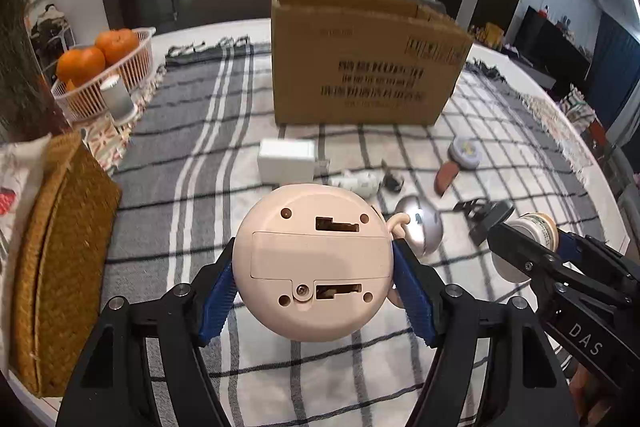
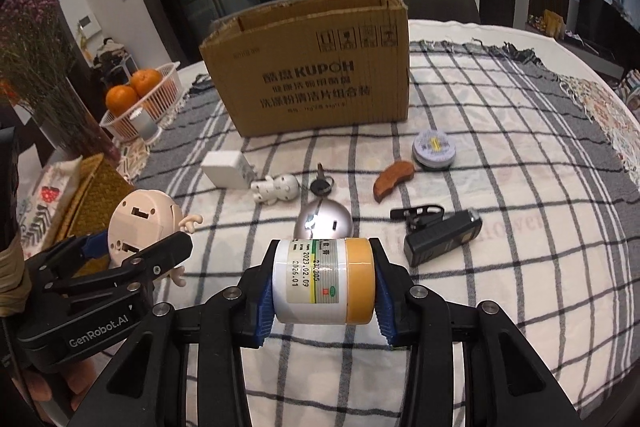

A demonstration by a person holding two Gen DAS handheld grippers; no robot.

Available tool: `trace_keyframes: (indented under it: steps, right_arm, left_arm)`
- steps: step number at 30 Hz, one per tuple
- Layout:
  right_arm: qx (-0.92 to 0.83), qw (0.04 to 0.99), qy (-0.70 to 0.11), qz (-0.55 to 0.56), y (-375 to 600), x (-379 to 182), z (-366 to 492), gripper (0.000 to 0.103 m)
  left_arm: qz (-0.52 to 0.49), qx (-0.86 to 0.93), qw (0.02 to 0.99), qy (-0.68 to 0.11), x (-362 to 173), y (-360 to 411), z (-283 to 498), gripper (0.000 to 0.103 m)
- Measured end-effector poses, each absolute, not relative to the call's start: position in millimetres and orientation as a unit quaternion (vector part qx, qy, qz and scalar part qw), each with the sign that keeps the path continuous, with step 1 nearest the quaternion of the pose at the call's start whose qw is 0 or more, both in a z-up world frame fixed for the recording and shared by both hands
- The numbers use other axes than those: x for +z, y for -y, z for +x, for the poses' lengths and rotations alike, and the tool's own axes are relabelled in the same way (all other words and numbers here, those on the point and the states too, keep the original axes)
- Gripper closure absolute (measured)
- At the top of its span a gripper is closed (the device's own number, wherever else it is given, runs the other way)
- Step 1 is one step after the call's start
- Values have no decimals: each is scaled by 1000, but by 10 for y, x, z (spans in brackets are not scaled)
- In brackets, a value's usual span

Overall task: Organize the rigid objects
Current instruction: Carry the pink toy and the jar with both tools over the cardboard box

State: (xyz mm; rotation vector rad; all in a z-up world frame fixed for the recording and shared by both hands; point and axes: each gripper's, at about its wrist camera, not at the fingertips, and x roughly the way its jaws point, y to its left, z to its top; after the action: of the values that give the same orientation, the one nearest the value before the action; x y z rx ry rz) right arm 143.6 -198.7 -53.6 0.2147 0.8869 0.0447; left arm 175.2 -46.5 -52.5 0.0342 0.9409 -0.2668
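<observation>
Ribbed blue gripper (image 1: 314, 281) pads clamp smooth round plastic toy (image 1: 312, 263).

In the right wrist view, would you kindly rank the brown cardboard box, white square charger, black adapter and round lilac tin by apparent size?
1. Brown cardboard box
2. Black adapter
3. White square charger and round lilac tin: alike, unranked.

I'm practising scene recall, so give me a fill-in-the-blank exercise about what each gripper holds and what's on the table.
1. The left gripper is shut on a round pink ____.
2. The right gripper holds a white bottle with a ____ cap.
3. The basket at the table's edge holds ____.
4. Behind the small items stands an open cardboard ____.

Missing words: toy; yellow; oranges; box
</observation>
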Motion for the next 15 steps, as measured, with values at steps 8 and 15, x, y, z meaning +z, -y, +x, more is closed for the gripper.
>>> trace_keyframes:
  steps: [8,15]
  right_arm:
    - [31,914,-389,105,2031,-245,1476,62]
    - [31,925,-361,112,2115,-48,1554,62]
  left_arm:
    - [14,-128,902,-413,-191,496,1801,31]
    - [14,-132,913,-385,27,544,1898,31]
